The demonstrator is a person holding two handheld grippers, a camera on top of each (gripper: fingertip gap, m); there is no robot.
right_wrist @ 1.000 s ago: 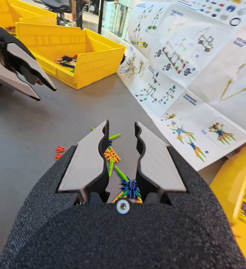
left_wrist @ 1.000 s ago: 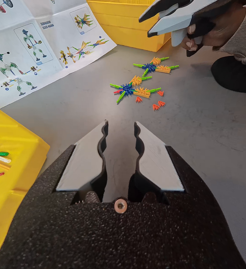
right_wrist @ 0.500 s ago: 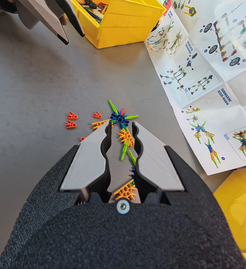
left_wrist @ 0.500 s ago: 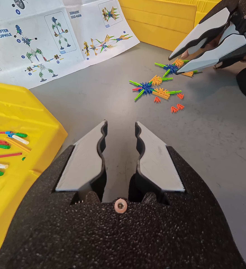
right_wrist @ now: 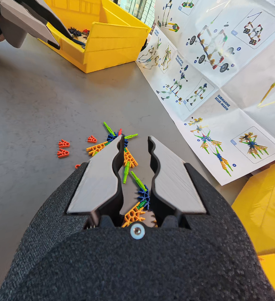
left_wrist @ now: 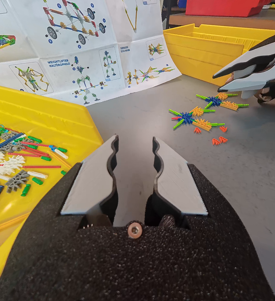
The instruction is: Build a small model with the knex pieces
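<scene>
Two small construction-toy assemblies lie on the grey tabletop (left_wrist: pixel 231 187), each a blue snowflake connector with orange fan connectors and green rods: the nearer assembly (right_wrist: pixel 143 197) sits under the right gripper (right_wrist: pixel 135 137), partly between its fingers, while the farther assembly (right_wrist: pixel 117 138) lies at its fingertips, the left finger (right_wrist: pixel 100 171) overlapping it. The right gripper's jaws stand apart and grip nothing (contact with the pieces cannot be told). Four loose red-orange clip connectors (left_wrist: pixel 218 140) lie just beside the farther assembly. The left gripper (left_wrist: pixel 135 138) hovers over bare tabletop, jaws apart and empty, near a yellow bin (left_wrist: pixel 48 114) of mixed rods and connectors on its left. An unfolded instruction sheet (left_wrist: pixel 87 53) lies beyond the assemblies, curling upward at the back. A second yellow bin (left_wrist: pixel 203 48) stands beside the sheet, with a red bin (left_wrist: pixel 221 8) farther back.
</scene>
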